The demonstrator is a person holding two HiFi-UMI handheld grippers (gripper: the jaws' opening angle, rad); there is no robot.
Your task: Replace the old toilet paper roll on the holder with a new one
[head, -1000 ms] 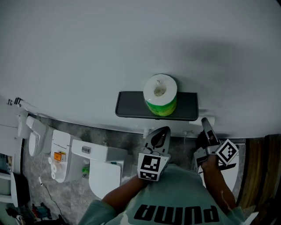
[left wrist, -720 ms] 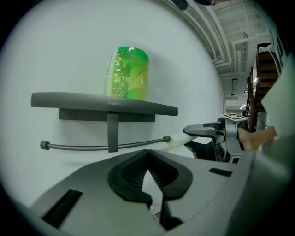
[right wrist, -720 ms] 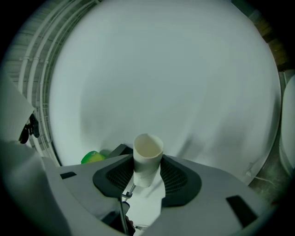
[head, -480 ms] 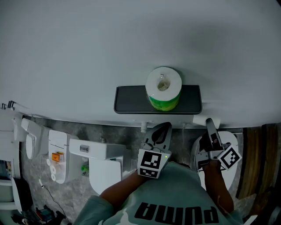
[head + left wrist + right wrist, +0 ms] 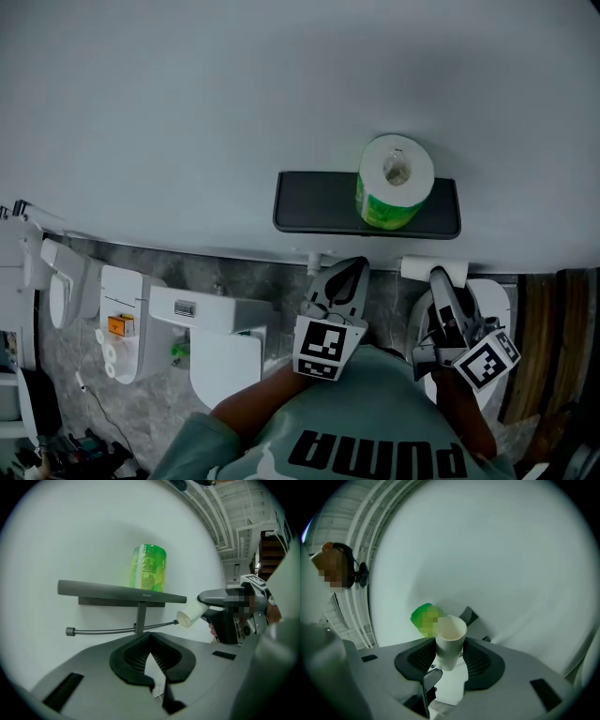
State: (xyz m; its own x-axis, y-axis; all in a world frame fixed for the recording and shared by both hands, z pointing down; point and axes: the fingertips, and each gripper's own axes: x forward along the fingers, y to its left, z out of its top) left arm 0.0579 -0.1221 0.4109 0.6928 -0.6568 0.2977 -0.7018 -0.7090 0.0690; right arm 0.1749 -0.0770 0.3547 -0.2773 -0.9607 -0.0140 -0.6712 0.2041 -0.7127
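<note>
Right gripper view shows the empty cardboard tube (image 5: 450, 637), the old roll's bare white core, clamped between the pads of the right tongs (image 5: 450, 657), its open end pointing away from the camera toward the pale wall. In the left gripper view the tube juts from those tongs just beside the tip of the holder bar (image 5: 108, 630) at that view's right. The bar is a thin grey rod that hangs bare under the shelf (image 5: 103, 589) on a single bracket. Whether tube and rod tip touch cannot be told. The new roll (image 5: 395, 191), in green printed wrap, stands upright on the dark shelf, toward its right end, against the wall. In the head view the tube lies level just below the shelf's right end, with the right tongs reaching up to it from the person's right hand. The left tongs (image 5: 150, 636) are clenched with nothing between them, their tips meeting, and they hover below the shelf's middle, apart from the new roll. Marker cubes (image 5: 321, 349) with black-and-white squares sit on both tools. Lower left in the head view stands a white toilet (image 5: 225, 370) on a grey stone floor (image 5: 262, 281), and a wooden panel (image 5: 553, 347) runs down the right edge. The person wears a teal shirt (image 5: 375, 412) with dark lettering.
</note>
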